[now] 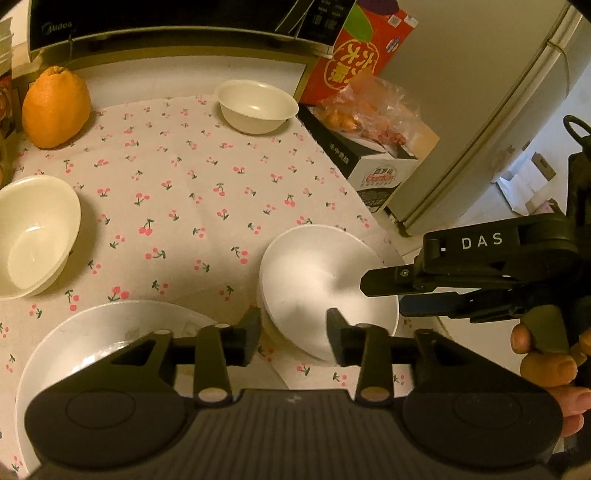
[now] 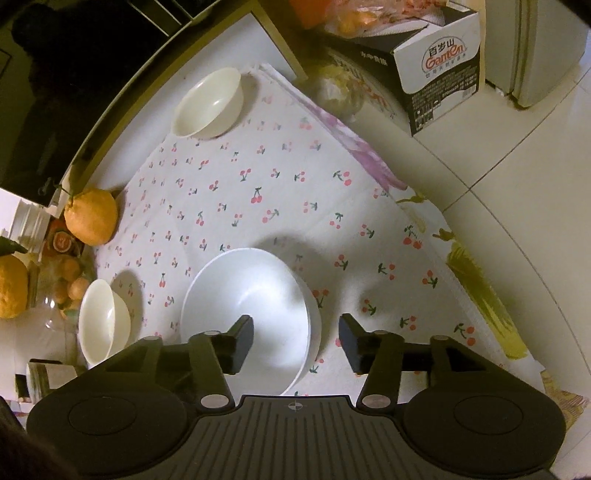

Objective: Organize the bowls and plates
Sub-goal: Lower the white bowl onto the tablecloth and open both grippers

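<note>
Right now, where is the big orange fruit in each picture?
Left wrist view: the orange fruit sits top left, beside the microwave.
Right wrist view: the same fruit sits at the left edge, at the cherry cloth's corner.
Shared landmark: the Ganten box.

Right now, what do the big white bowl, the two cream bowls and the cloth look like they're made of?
Big white bowl: likely glazed ceramic or melamine; smooth, soft sheen, thick rim. Cannot tell which.
Cream bowls: same family, glossier, with sharp highlights on the inner walls; possibly ceramic.
Cloth: woven cotton-like fabric, matte, with a printed cherry pattern; fold creases are visible.
</note>
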Demonstrator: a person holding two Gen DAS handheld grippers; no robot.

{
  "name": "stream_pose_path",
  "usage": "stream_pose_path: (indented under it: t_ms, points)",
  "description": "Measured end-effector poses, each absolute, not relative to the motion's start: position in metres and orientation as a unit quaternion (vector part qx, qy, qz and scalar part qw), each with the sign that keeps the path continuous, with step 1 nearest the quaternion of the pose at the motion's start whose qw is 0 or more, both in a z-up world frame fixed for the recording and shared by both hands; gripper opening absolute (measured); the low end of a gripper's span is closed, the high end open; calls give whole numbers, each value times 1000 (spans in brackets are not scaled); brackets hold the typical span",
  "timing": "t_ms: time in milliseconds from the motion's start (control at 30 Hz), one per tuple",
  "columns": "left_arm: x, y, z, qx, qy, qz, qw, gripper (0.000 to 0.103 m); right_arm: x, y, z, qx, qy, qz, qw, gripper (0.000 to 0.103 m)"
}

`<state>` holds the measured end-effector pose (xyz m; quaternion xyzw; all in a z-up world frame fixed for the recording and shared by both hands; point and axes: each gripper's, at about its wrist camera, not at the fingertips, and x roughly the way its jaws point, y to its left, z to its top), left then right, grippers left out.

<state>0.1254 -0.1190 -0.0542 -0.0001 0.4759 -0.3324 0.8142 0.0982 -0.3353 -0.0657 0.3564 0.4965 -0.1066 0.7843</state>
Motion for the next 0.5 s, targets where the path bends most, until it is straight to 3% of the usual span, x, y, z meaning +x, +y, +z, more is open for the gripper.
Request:
stream_pose_path:
  t_ms: [100, 167, 500]
  points:
    - [124, -117, -49, -3, 467, -332, 820, 59, 99, -335, -62, 351, 491, -105, 790, 69]
    - [123, -116, -44, 1, 457, -328, 827, 70, 99, -333, -59, 341, 488, -105, 797, 72]
    - [118, -99, -20, -8, 438, -302, 847, 87, 107, -322, -39, 335, 451, -96, 822, 86]
